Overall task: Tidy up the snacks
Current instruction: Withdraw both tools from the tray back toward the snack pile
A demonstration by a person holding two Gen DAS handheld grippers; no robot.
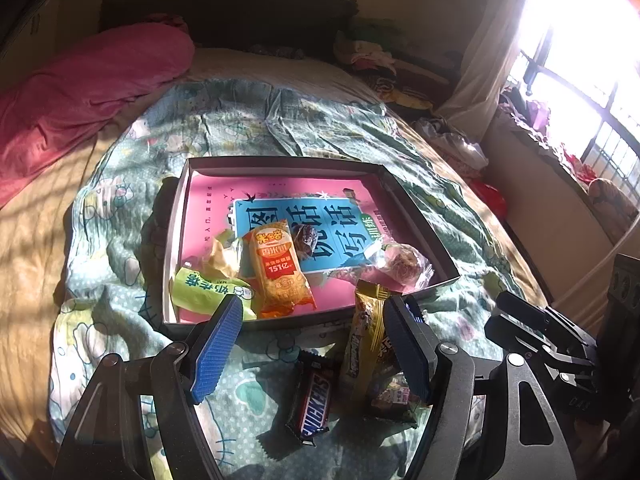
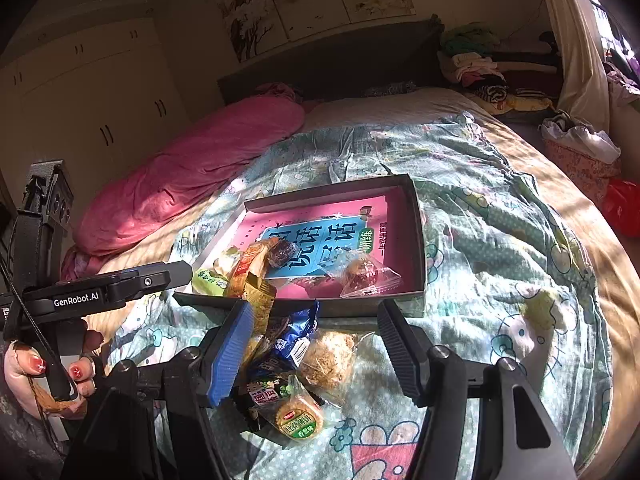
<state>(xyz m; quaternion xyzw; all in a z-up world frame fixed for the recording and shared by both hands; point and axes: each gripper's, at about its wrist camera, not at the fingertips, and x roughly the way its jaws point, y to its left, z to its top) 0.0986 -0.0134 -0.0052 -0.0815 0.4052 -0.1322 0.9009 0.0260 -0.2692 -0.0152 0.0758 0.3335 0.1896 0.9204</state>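
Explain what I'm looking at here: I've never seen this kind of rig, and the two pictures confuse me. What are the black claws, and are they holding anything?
There is no robot: a person carries hand-held tongs in each hand, each with its own fisheye camera looking along its fingers. One picture comes from the left tongs, the other from the right tongs. Both hover open over a bed with a cartoon quilt; neither holds anything. On the quilt sits a shallow box with a pink book inside and a few snacks on it, including an orange packet. More snacks lie loose in front, among them a Snickers bar and a blue packet.
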